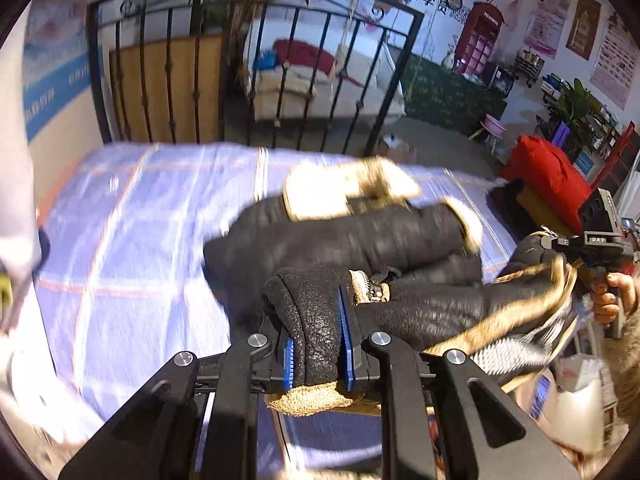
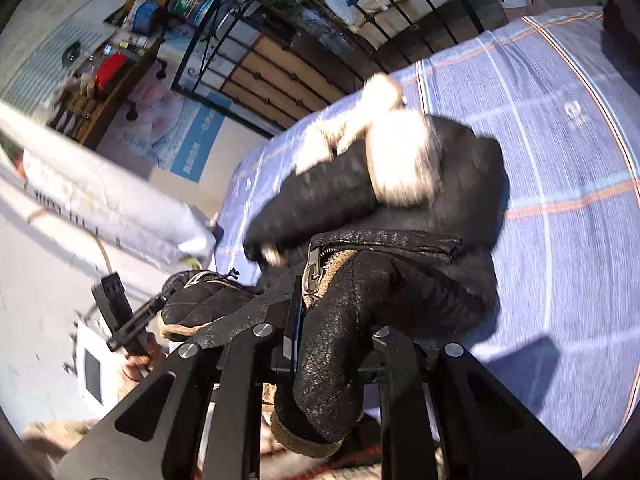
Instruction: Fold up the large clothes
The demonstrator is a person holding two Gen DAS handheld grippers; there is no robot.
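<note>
While a black iron headboard fences off the far end of the bed, a red bundle sits off to the right. Bedsheet is blue plaid with orange lines. Black jacket, crackly leather-look with cream fleece lining, lies bunched on it. Left gripper and right gripper each clench its zippered edge.
</note>
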